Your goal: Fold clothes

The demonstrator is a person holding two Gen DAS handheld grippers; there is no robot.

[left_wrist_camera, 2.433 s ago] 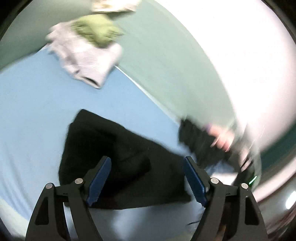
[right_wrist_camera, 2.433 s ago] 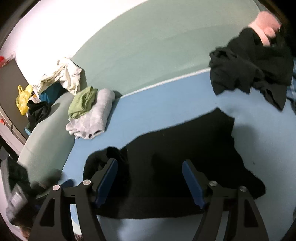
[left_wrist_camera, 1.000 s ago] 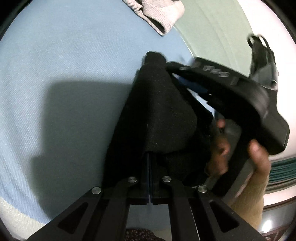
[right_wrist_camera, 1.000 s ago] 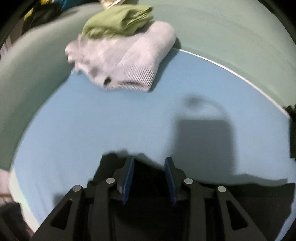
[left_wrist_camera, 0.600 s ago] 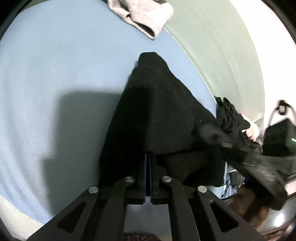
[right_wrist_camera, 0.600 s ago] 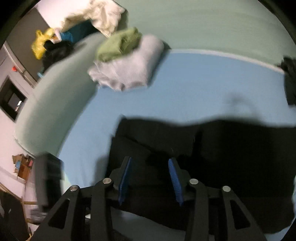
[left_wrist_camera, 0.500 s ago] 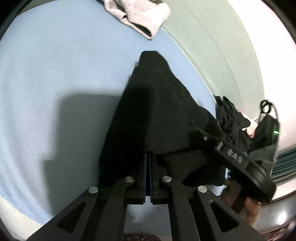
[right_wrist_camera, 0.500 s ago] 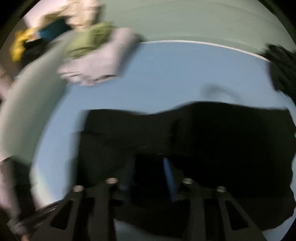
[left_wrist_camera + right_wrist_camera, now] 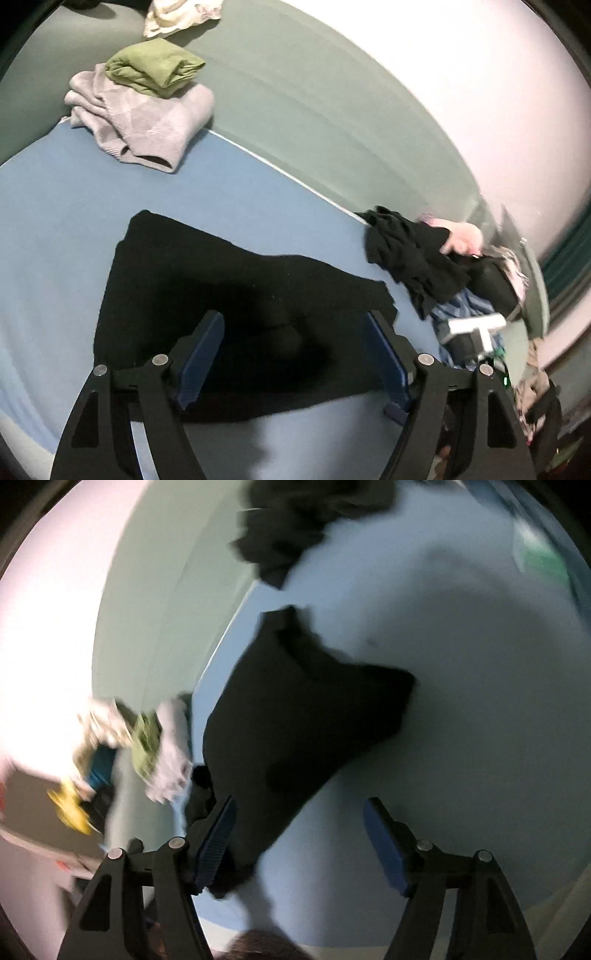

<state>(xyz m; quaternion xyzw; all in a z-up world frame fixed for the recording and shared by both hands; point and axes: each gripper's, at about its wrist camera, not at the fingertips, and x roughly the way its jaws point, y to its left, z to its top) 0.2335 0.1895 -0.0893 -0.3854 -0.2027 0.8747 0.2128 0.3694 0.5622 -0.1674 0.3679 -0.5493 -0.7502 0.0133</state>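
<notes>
A black garment lies folded flat on the blue bed sheet. My left gripper is open and empty, hovering just above its near edge. In the blurred right wrist view the same black garment lies ahead and to the left on the sheet. My right gripper is open and empty, with its left finger over the garment's near corner.
A folded grey sweater with a green garment on top sits at the sheet's far left corner. A heap of dark clothes with a pink item lies at the right. The heap also shows in the right wrist view. A green wall runs behind.
My left gripper has let go of the black garment and opened. The garment now lies flat. My right gripper has opened wider and swung round to the garment's other side.
</notes>
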